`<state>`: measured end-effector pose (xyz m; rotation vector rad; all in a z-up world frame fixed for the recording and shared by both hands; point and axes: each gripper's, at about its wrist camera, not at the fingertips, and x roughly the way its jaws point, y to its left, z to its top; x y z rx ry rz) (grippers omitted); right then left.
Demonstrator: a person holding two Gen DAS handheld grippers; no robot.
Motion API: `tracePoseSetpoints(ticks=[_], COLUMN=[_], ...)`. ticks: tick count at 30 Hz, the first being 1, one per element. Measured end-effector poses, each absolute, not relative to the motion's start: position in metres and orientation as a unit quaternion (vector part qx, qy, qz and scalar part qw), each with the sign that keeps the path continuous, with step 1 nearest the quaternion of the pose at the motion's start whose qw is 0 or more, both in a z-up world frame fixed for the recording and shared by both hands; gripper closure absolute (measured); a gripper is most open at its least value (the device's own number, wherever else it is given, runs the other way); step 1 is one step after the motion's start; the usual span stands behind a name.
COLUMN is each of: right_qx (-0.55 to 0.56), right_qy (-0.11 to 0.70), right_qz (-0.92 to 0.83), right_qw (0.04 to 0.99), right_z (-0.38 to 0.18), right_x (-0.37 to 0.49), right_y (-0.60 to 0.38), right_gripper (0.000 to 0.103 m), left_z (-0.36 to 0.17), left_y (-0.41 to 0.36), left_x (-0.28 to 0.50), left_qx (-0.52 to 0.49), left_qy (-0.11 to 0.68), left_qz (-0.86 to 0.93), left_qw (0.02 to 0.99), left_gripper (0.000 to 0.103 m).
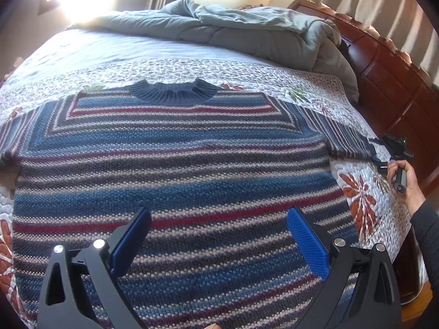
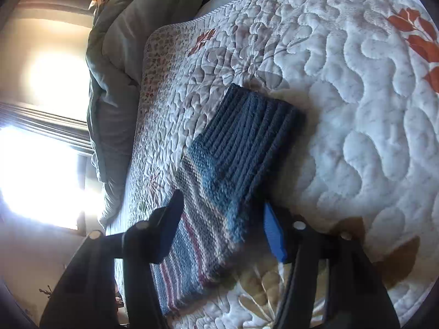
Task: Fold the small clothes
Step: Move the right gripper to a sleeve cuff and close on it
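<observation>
Left wrist view: sweater (image 1: pixel 175 181) flat on the bed (image 1: pixel 365 208), its bottom cut off. Left gripper (image 1: pixel 216 244) wide above it, empty. Right gripper (image 2: pixel 222 230) half-wide around the sleeve (image 2: pixel 219 186), pinch unclear.

Blue, red and grey striped sweater (image 1: pixel 175 181) on white quilt (image 1: pixel 274 74) with rust-orange flowers

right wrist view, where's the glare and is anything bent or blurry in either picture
Right wrist view: the window blows out white at the left, and the sleeve cuff is slightly soft. Left wrist view: glare at the top left, and fisheye bows the headboard.
</observation>
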<state>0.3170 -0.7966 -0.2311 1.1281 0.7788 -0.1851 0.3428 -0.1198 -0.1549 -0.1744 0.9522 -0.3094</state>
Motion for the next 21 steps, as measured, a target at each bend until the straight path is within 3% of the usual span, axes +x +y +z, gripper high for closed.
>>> tracePoseSetpoints(ticks=[2,4,5,21], right_qx=[0.522,0.514,0.510,0.340], right_qy=[0.361,0.368,0.369,0.345], right_qz=[-0.085,-0.083,-0.083,-0.027], right_qw=[0.768,0.770,0.773,0.874], right_z=[-0.232,-0.231,-0.229,-0.087], right_x=[0.319,0.321,0.320,0.364], right_y=[-0.797,-0.794,-0.793,-0.664], right_gripper=[0.066,0.089,0.093,0.095], left_z=[-0.156,-0.158,-0.158,-0.153], left_y=[-0.114,-0.110,-0.109,-0.064], left_x=[0.345,0.347,0.347,0.334], left_qx=[-0.092,-0.093,-0.091,-0.105], left_qy=[0.455,0.456,0.457,0.444], left_qz=[-0.145,-0.143,-0.143,-0.143], left_qw=[0.874,0.874,0.873,0.878], left_gripper=[0.004,0.004,0.004,0.004])
